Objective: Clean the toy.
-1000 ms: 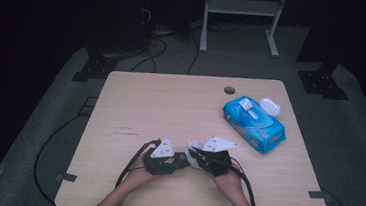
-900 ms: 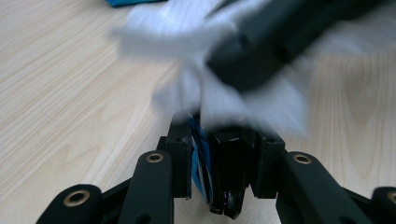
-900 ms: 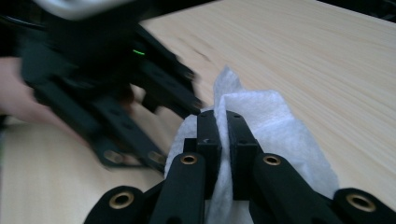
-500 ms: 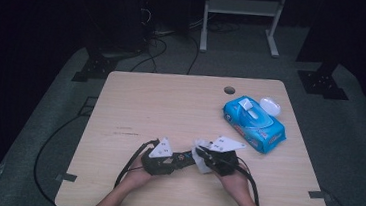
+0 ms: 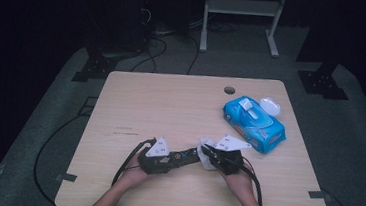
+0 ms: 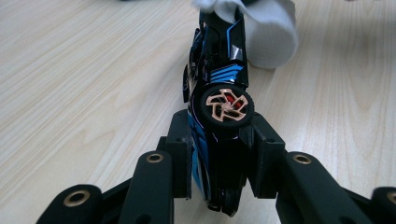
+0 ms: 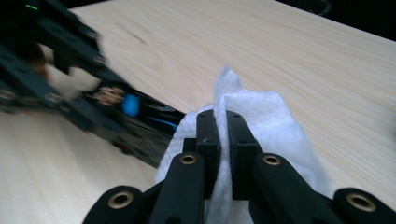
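Wooden table (image 5: 171,102): light top, work at near edge.
Wet-wipe pack (image 5: 253,123): blue, right side, well apart from grippers.
Left gripper (image 6: 223,154): jaws clamped on toy car, one pad per side.
Right gripper (image 7: 222,135): jaws pinched narrow on white wipe.
Toy car (image 6: 218,74): black-blue, on its side, nose toward wipe.
White wipe (image 7: 261,126): touching car's far end.

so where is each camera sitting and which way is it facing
high view: fixed above the person's side, looking forward and down on the table; both forearms and hands, left tool, right tool.
left gripper view: rides the left tool, looking along jaws clamped on the toy car.
right gripper view: rides the right tool, jaws pinching the white wipe.
shared: both gripper views show the car and the wipe.
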Available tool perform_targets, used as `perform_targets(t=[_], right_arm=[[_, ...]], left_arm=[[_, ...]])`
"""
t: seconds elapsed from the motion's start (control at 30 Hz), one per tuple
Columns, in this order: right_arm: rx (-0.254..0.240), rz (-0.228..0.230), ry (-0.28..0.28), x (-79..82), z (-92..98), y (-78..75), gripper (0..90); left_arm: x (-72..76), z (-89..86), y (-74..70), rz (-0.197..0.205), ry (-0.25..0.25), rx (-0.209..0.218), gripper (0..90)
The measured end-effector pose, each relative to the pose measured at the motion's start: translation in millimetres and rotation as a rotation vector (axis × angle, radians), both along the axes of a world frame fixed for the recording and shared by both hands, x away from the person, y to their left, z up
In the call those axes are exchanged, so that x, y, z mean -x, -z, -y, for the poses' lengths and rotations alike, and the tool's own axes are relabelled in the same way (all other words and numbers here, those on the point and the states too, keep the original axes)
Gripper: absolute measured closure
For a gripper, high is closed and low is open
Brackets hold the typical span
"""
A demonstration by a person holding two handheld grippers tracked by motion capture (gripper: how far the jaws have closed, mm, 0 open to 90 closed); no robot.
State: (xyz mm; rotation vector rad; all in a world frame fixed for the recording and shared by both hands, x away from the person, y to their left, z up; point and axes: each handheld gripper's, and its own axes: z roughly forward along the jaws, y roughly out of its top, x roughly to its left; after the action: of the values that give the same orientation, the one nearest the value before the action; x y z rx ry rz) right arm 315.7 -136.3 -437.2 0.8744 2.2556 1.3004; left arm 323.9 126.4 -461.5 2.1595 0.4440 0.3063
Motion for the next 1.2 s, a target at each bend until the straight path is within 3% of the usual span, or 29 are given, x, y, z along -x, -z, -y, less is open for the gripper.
perform_targets(t=[0.1,0.13,0.2,0.27,0.33,0.43,0.5,0.6,0.7,0.83,0.9,1.0,1.2], right_arm=[[-0.032,-0.016,0.039,-2.4,10.5,0.6,85.0],[-0.026,-0.014,0.040,-1.8,9.6,0.3,85.0],[-0.059,-0.026,0.003,0.7,3.0,0.4,85.0],[-0.043,-0.016,-0.041,3.8,-7.3,0.5,85.0],[-0.032,-0.015,-0.051,3.9,-11.1,1.1,84.9],[-0.031,-0.011,-0.016,-1.6,-1.3,2.3,85.0],[-0.057,-0.031,0.016,-3.6,5.5,1.8,84.9],[-0.069,-0.023,-0.007,-0.8,-1.0,0.8,84.9],[-0.043,-0.013,-0.040,0.1,-10.6,3.1,84.9],[-0.070,-0.033,-0.017,-3.2,-2.5,3.8,84.9],[-0.059,-0.035,-0.005,-2.7,1.0,2.6,84.9],[-0.054,-0.043,-0.004,-0.4,7.7,1.4,84.8],[-0.059,-0.061,0.016,0.7,21.4,5.5,84.8]], left_arm=[[-0.2,0.0,-1.0,0.000,0.005,-0.013,66.6],[-0.5,-0.2,-1.4,0.002,0.008,-0.019,66.5],[-0.6,-0.8,-1.9,0.001,0.011,-0.024,66.6],[0.2,-2.6,-2.5,-0.001,0.009,-0.026,66.6],[0.8,-6.7,-3.2,-0.003,0.015,-0.035,66.7],[0.9,-9.7,-3.6,-0.010,0.010,-0.034,66.7],[1.0,-9.5,-3.6,-0.015,0.010,-0.032,66.7],[1.4,-10.0,-4.5,-0.024,0.008,-0.036,66.8],[3.4,-15.0,-5.5,-0.026,0.008,-0.047,66.8],[4.4,-20.6,-5.4,-0.044,0.001,-0.040,67.4],[3.7,-19.0,-7.9,-0.043,-0.002,-0.052,65.1],[-0.6,-13.1,-14.6,-0.066,0.010,-0.064,53.5],[-10.0,13.3,-21.8,-0.061,0.035,-0.142,49.6]])
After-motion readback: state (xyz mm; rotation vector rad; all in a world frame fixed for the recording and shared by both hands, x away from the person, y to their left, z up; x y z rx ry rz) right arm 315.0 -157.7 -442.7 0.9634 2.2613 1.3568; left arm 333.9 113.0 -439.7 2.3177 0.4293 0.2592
